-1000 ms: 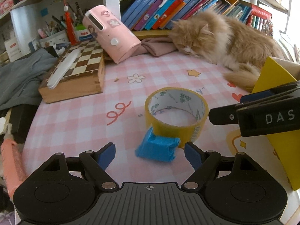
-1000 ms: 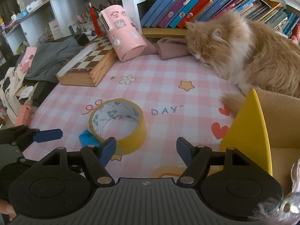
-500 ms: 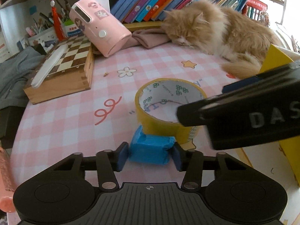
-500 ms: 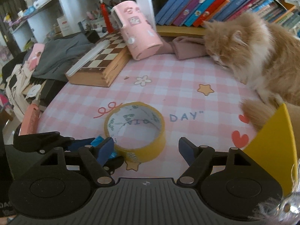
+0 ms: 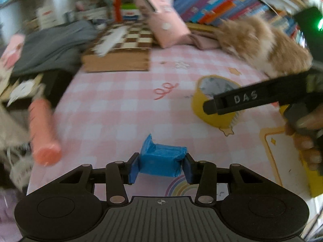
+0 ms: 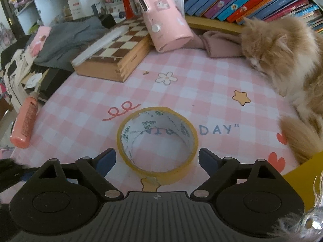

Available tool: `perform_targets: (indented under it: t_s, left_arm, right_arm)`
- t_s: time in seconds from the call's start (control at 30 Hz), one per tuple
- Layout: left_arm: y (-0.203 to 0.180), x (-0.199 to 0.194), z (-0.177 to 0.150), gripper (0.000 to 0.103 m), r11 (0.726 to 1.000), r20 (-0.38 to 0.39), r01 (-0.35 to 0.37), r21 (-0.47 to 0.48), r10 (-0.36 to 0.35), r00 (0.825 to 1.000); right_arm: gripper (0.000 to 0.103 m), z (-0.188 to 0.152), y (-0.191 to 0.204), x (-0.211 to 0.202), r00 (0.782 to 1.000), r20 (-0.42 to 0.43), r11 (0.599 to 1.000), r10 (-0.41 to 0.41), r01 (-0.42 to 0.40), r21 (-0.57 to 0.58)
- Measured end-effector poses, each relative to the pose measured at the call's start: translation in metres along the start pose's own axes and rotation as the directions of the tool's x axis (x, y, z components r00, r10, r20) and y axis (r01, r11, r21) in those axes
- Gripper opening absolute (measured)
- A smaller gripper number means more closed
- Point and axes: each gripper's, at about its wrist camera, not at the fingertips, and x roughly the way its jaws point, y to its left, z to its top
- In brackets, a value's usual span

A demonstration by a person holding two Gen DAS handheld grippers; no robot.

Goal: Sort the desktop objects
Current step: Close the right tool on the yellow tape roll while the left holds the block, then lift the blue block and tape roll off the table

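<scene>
Between the blue pads of the left hand-held gripper (image 5: 160, 166) sits a blue packet (image 5: 161, 160), clamped at both ends; the jaws have just closed on it. The packet is a small, crinkled, soft-looking block with one flap sticking up at its left end, and its long axis runs left to right across the jaws. It is at the near edge of the pink checked surface (image 5: 121, 100). To the right, the right hand-held gripper (image 6: 157, 159) has its jaws wide apart and has just been opening them; the yellow tape roll (image 6: 157, 141) lies flat between the fingers, its hole facing up, with a gap on each side so neither pad touches it. The roll is mid-surface, left of the printed "DAY" (image 6: 220, 130) and of the ginger cat (image 6: 286, 56) far right.
</scene>
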Motion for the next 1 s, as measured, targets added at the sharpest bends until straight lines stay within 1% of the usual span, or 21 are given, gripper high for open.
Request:
perform_targets:
  t_s: [0.1,0.23,0.37,0.73,0.8,1.0]
  left_arm:
    - [0.007,-0.013,-0.001,0.042,0.998,0.026,0.002,-0.069,0.0,1.0]
    - [0.008,-0.025,0.003,0.043,0.995,0.059,0.006,-0.102,0.0,0.998]
    - [0.004,-0.031,0.005,0.043,0.996,0.073,0.012,-0.09,-0.005,0.997]
    - [0.005,-0.038,-0.003,0.043,0.997,0.059,0.007,-0.082,-0.002,0.998]
    - [0.005,-0.039,-0.003,0.043,0.996,0.066,0.009,-0.085,-0.004,0.998]
    - [-0.001,-0.042,-0.002,0.043,0.996,0.088,0.028,-0.082,-0.021,0.996]
  right_arm:
    - [0.088,0.001,0.0,0.01,1.0,-0.01,1.0,-0.005,0.005,0.007]
    - [0.088,0.002,0.0,0.018,1.0,-0.009,1.0,-0.013,0.013,0.015]
    - [0.088,0.002,0.001,0.022,1.0,0.003,1.0,-0.014,0.014,0.009]
    - [0.087,-0.002,0.001,0.026,1.0,0.015,1.0,-0.024,0.024,0.001]
    - [0.087,-0.003,0.0,0.022,1.0,0.017,1.0,-0.016,0.016,0.011]
    - [0.087,-0.007,-0.001,-0.003,0.998,0.061,1.0,0.001,-0.002,0.015]
